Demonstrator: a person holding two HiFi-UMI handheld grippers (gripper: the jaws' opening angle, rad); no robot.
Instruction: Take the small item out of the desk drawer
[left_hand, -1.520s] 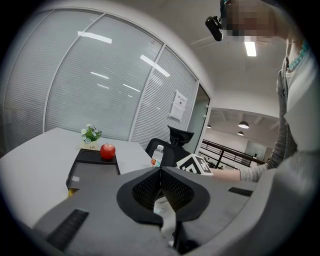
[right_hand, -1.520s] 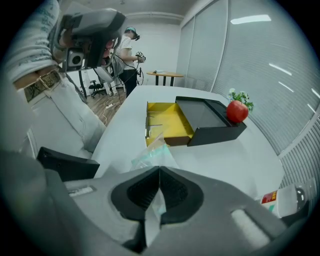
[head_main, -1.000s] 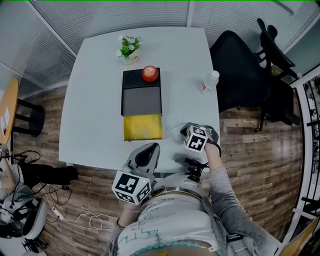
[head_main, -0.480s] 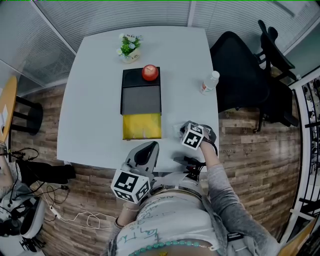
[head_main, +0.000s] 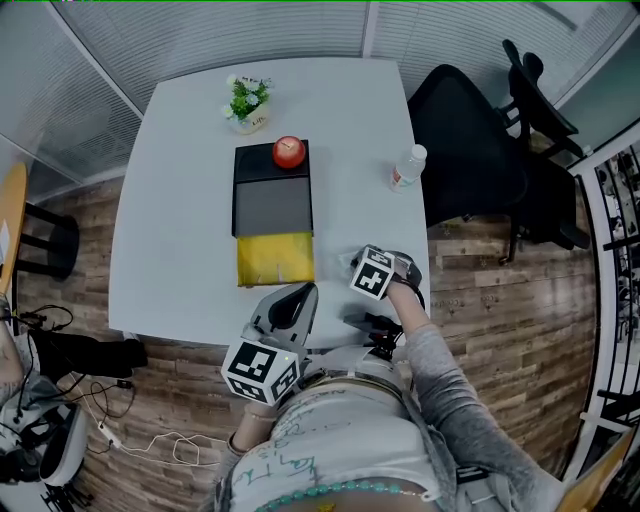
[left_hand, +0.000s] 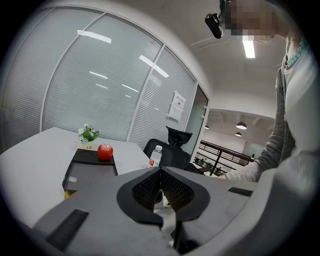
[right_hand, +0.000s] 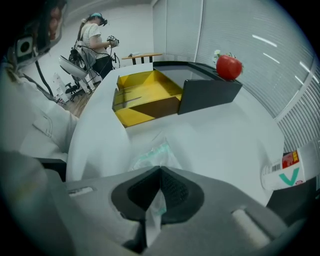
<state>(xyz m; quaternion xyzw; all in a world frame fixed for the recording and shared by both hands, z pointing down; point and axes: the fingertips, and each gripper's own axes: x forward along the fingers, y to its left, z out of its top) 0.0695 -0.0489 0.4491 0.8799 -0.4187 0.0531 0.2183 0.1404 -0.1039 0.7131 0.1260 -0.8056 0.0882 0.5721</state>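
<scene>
A small clear packet (right_hand: 152, 152) with teal print lies on the white table (head_main: 180, 220) near its front edge. My right gripper (right_hand: 160, 172) points steeply down and is shut on the packet's near end. Its jaws have just been closing tighter, with the packet between them. In the head view the right gripper (head_main: 358, 268) is right of the pulled-out yellow drawer (head_main: 275, 258), which looks empty (right_hand: 145, 92). The drawer belongs to a black desk organizer (head_main: 272, 195). My left gripper (head_main: 297, 292) hovers at the table's front edge, shut with nothing in it (left_hand: 160, 171).
A red apple (head_main: 289, 151) rests on the organizer's back end, with a small potted plant (head_main: 245, 100) behind it. A water bottle (head_main: 405, 168) stands near the table's right edge and a black office chair (head_main: 470, 150) beyond it. A person (right_hand: 92, 35) stands in the background.
The right gripper has rolled a little while staying over the packet. The left gripper has kept still. The head view has shifted slightly.
</scene>
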